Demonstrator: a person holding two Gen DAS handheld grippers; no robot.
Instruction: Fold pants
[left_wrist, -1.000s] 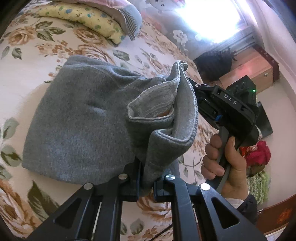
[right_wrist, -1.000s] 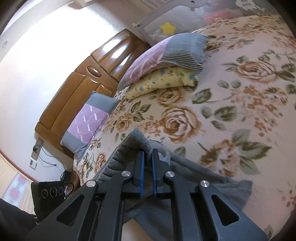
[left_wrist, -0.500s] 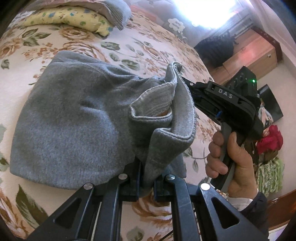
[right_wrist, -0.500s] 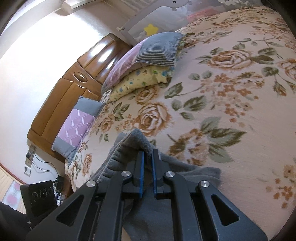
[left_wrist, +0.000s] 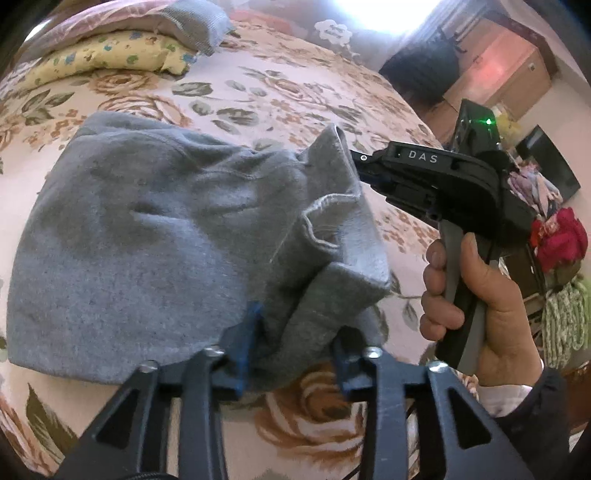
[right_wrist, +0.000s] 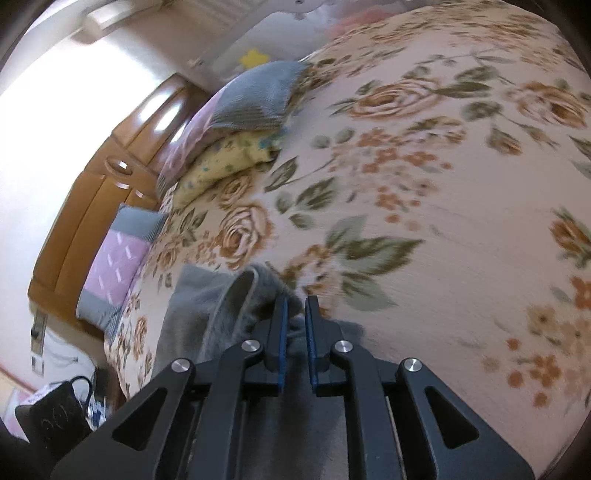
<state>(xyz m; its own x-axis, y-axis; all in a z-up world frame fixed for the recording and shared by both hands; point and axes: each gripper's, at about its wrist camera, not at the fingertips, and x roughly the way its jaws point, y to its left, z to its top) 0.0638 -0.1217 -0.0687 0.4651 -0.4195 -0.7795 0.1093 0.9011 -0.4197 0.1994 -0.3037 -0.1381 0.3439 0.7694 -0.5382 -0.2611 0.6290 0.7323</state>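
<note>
The gray pants (left_wrist: 147, 236) lie folded on the bed (left_wrist: 280, 92), which has a cover with big roses on it. Most of the pants lie flat on the left side. At the far left, up near the top of the bed, 2 pillows (left_wrist: 122, 55) sit one on the other, a yellow one under a pink and gray one.

The left tool (left_wrist: 295, 354) is at the near edge of the pants. Its 2 fingers are spread wide, and a bunched fold of gray cloth sits between them. The cloth is not squeezed.

To the right, the corner of the pants stands up in a little peak. The right tool (left_wrist: 360, 168) is at that peak. Its tips touch the cloth. A hand (left_wrist: 476, 306) holds its handle, low on the right.

In the right wrist view, the right tool (right_wrist: 295, 325) has a small gap between its 2 blue pads (right_wrist: 282, 332). The pants (right_wrist: 207, 306) are bunched up to the left of the fingers and under them. I cannot tell if that tool is pinching the cloth.
</note>
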